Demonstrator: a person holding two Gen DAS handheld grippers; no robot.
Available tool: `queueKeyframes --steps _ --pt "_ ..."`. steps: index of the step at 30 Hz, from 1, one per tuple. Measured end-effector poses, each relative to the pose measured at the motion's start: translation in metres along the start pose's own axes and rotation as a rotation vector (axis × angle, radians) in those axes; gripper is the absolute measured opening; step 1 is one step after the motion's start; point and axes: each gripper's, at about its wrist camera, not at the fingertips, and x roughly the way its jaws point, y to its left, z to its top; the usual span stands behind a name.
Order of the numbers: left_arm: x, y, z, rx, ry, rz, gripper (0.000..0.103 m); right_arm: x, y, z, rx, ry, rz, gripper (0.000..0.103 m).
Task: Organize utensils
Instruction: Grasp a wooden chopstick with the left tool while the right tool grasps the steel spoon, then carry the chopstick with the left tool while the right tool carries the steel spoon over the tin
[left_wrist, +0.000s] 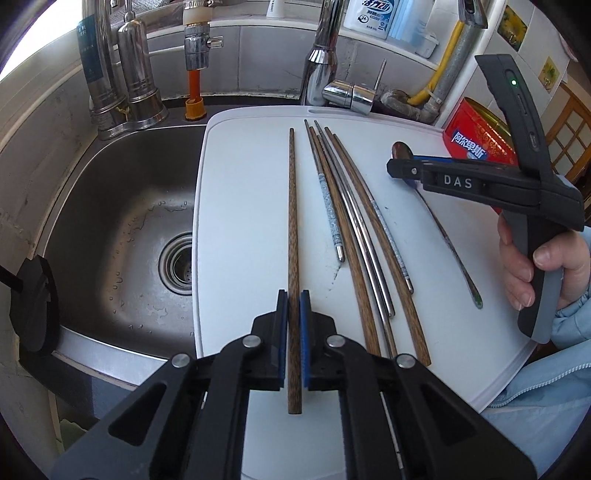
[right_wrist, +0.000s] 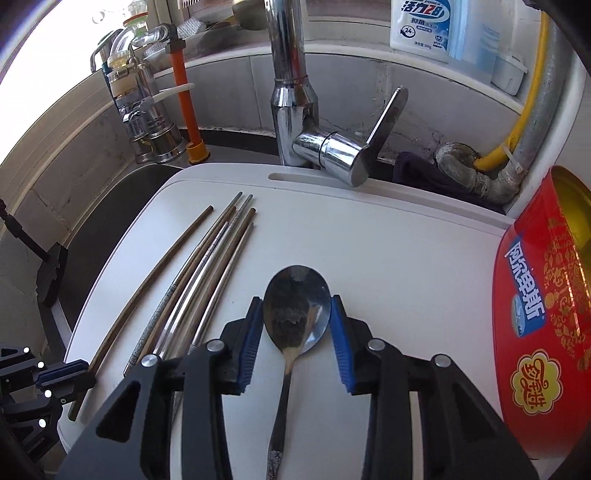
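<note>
My left tool (left_wrist: 294, 295) grips one wooden chopstick (left_wrist: 293, 240) on the white board (left_wrist: 243, 184). My right tool (right_wrist: 295, 314) clasps the spoon (right_wrist: 295, 306) by its bowl.

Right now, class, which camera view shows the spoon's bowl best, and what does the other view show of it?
The right wrist view: the spoon fills the middle, bowl facing the camera between the right gripper pads. The left wrist view shows only a sliver of bowl behind that gripper, plus the long handle.
</note>
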Motion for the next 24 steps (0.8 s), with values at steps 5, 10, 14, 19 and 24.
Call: queueKeyframes --steps 5,10,14,19,24 --pt "-0.005 0.002 0.001 -0.011 -0.020 0.002 0.006 -0.013 -0.007 -0.005 0.023 -0.020 0.001 0.037" --pt "-0.012 0.001 0.004 -0.009 -0.046 0.001 0.006 -0.031 -0.011 -0.008 0.028 -0.061 -0.010 0.037" --pt "-0.019 0.001 0.007 -0.021 -0.074 -0.010 0.006 -0.049 -0.017 -0.010 0.052 -0.094 -0.008 0.037" --pt "-0.017 0.002 0.009 -0.014 -0.068 0.001 0.006 -0.069 -0.013 -0.013 0.020 -0.139 -0.012 0.037" --pt "-0.008 0.018 0.008 -0.073 -0.059 0.004 0.006 -0.080 -0.018 -0.016 0.047 -0.152 -0.015 0.037"
